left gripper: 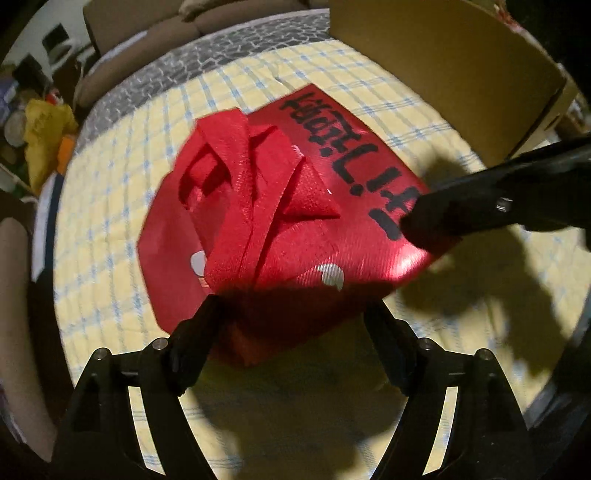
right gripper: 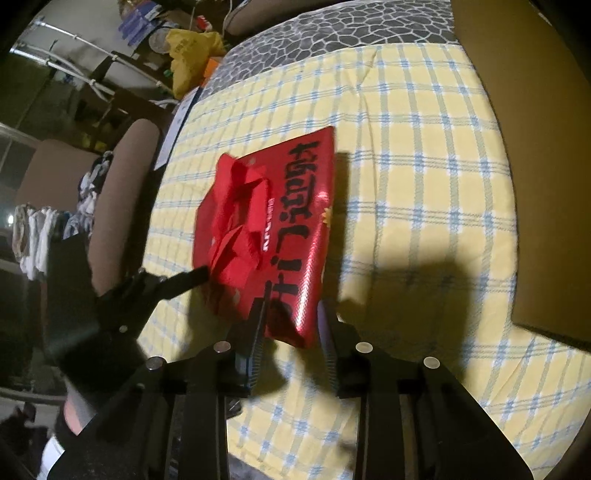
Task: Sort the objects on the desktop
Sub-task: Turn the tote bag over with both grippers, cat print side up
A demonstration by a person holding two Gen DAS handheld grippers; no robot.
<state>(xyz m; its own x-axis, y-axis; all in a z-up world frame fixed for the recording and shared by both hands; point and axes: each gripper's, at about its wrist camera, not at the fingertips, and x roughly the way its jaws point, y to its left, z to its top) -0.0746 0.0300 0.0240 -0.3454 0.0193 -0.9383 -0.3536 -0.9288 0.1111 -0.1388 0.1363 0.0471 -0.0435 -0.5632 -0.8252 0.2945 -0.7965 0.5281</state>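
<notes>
A red shiny gift bag [left gripper: 303,206] with black characters and red fabric handles lies on the yellow checked cloth [left gripper: 110,206]. My left gripper [left gripper: 295,314] is open, its jaws either side of the bag's near end. My right gripper [right gripper: 291,317] is open around the bag's corner [right gripper: 295,317]. In the left wrist view the right gripper's finger [left gripper: 436,221] rests at the bag's right edge. In the right wrist view the left gripper [right gripper: 195,277] touches the bag's handle side.
A brown cardboard box [left gripper: 461,74] stands at the back right, also in the right wrist view [right gripper: 535,147]. A grey patterned cover [right gripper: 332,29] lies beyond the cloth. A yellow bag [right gripper: 188,51] and clutter sit off the far left edge.
</notes>
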